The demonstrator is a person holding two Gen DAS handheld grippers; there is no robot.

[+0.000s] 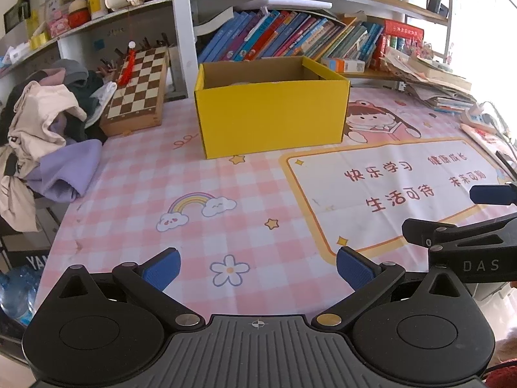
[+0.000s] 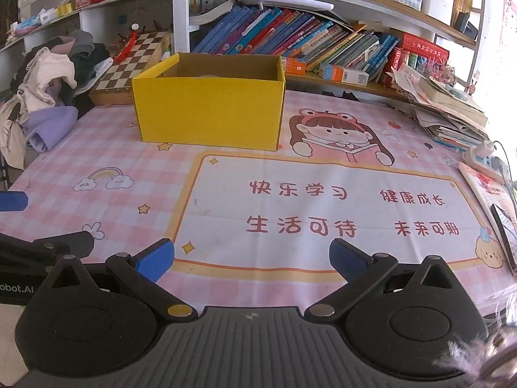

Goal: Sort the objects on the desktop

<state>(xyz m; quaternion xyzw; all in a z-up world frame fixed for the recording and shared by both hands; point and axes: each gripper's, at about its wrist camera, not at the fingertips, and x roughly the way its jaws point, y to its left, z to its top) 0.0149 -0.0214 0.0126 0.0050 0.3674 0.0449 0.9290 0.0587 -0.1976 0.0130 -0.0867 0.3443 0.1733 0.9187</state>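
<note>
I hold both tools low over the near edge of the desk with nothing in either: my left gripper [image 1: 258, 266] has its blue pads spread wide apart over the checked pink mat [image 1: 194, 194], and my right gripper [image 2: 251, 260] stands just as wide, its pads over the lower border of the mat's white text panel. The stretch of mat between me and the yellow box [image 1: 271, 119] carries only printed pictures, so I judge that I am either between picks or near the end of the sorting, with the box as the place where things are gathered. The box sits upright and open-topped toward the back of the desk, well apart from both grippers, ahead and slightly right in the left wrist view, ahead and to the left in the right wrist view; something pale shows just above its front wall inside, but I cannot tell what it is. What remains loose lies at the edges: a heap of clothes [image 1: 42, 135] and a chessboard [image 1: 137, 87] at the left, a stack of papers and books [image 2: 452, 106] and a power strip [image 2: 484, 155] at the right. My next move, as I judge it, calls for choosing one of these, swinging the nearer gripper out to that side and keeping the pads apart until they straddle it.
</note>
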